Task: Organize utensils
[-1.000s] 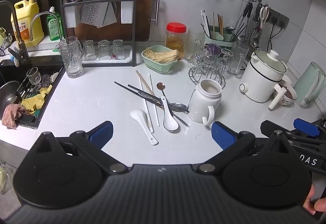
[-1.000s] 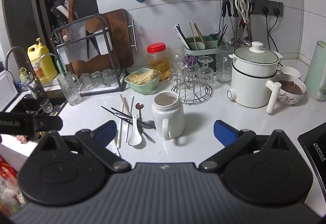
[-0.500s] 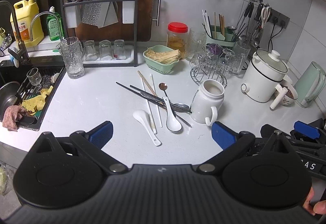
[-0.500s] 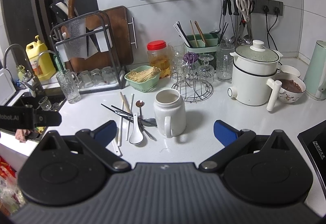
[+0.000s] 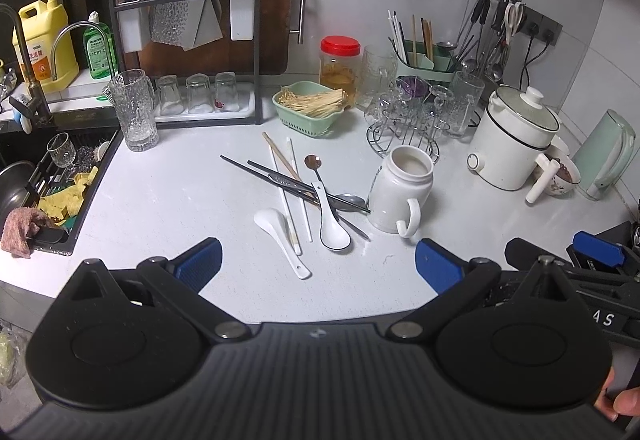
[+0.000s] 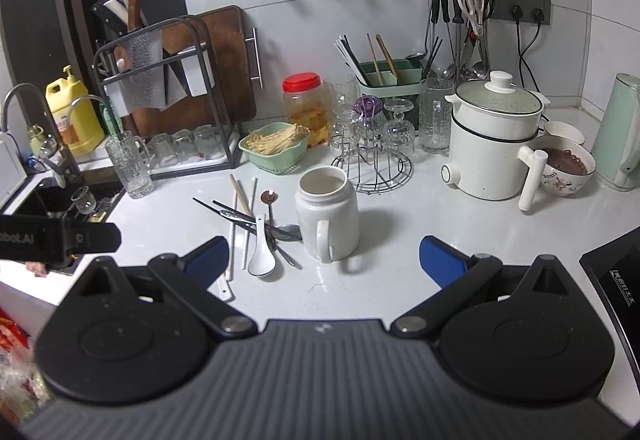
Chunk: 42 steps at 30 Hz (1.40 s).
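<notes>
Loose utensils lie in a pile on the white counter: two white ceramic spoons (image 5: 331, 224) (image 5: 276, 230), black chopsticks (image 5: 280, 180), pale chopsticks (image 5: 280, 160), a small brown-bowled spoon (image 5: 313, 162) and a metal spoon (image 5: 348, 200). Right of the pile stands a white handled jar (image 5: 402, 192) (image 6: 327, 212) with an open mouth. A green utensil caddy (image 6: 390, 80) with chopsticks stands at the back wall. My left gripper (image 5: 316, 260) hovers open just in front of the pile. My right gripper (image 6: 324, 260) is open too, in front of the jar; nothing is between either pair of fingers.
A sink (image 5: 36, 184) with cloths and a glass lies left. Behind the pile are a glass mug (image 5: 134, 110), a dish rack (image 5: 188, 40), a green basket (image 5: 308, 108), a red-lidded jar (image 5: 339, 64), a wire glass stand (image 5: 404, 120). A white pot (image 5: 516, 140), bowl (image 6: 566, 170) and kettle (image 5: 608, 156) stand right.
Both views have edged slightly closer to the utensils and the jar. Nothing on the counter has moved, and both grippers have stayed open.
</notes>
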### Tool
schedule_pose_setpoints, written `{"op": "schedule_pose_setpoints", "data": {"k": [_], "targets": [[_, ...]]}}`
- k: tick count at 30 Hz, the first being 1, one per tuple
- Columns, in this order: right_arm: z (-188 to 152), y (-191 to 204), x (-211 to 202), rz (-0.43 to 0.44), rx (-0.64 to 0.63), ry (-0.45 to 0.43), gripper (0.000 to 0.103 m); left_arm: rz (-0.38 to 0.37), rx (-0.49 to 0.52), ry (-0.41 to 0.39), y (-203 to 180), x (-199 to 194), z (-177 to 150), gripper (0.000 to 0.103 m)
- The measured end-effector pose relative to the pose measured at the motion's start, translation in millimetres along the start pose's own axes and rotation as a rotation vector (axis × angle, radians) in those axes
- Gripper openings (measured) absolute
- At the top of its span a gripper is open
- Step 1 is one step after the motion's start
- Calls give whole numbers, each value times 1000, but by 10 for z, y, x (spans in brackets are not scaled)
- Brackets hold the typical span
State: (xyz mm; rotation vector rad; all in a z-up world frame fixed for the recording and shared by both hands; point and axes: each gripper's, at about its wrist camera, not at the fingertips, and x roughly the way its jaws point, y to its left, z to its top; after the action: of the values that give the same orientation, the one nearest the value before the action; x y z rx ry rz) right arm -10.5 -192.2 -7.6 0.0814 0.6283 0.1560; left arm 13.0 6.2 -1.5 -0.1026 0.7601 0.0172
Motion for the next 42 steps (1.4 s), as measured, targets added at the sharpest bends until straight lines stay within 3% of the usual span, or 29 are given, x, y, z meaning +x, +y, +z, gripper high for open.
{"op": "schedule_pose_setpoints", "data": {"k": [18,42], "targets": [[6,-14,29,12,10,6,103,17,9,27,29,37,45,103],[-22,-200,219,51,60,30,102,11,-38,85,30,402,56,103]]}}
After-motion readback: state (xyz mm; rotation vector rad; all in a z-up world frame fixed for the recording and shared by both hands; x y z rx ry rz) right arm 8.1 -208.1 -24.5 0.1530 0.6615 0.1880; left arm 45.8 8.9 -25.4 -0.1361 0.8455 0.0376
